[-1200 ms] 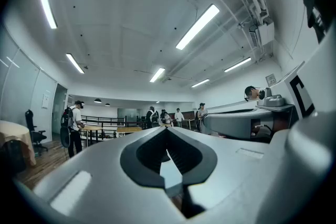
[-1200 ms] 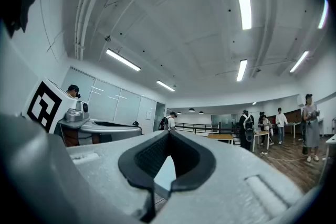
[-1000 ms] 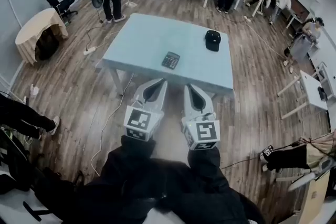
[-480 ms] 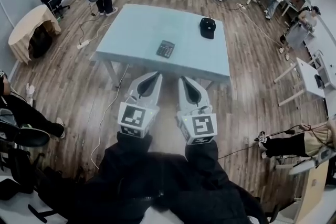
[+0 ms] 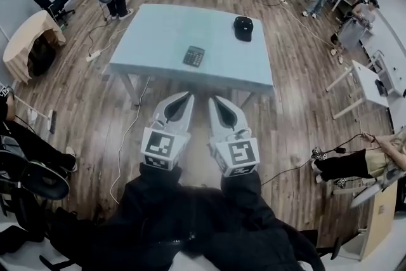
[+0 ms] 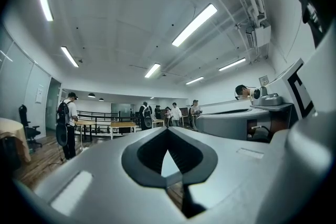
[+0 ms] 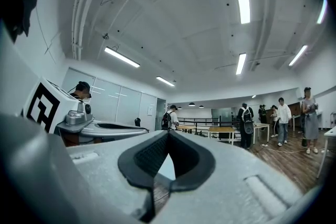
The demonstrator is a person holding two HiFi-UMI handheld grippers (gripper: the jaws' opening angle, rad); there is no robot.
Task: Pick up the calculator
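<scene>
The dark calculator [image 5: 193, 56] lies flat near the front edge of the light blue table [image 5: 158, 35], in the head view only. Both grippers are held side by side in front of the table, short of its edge and well apart from the calculator. My left gripper [image 5: 187, 96] has its jaws shut with nothing between them, and so does my right gripper [image 5: 213, 100]. Seen from the left gripper view, the left gripper [image 6: 168, 129] has its jaws meeting at the tip. The right gripper [image 7: 169, 131] shows the same in the right gripper view, and each points level across the room.
A black cap [image 5: 243, 28] lies on the table's far right part. A white cable [image 5: 130, 130] trails over the wooden floor by the table's left legs. Several people stand at the back and right. A draped round table [image 5: 28, 38] stands at left.
The table and calculator sit higher and a little further left in the head view. Both grippers stay shut and side by side, slightly lower.
</scene>
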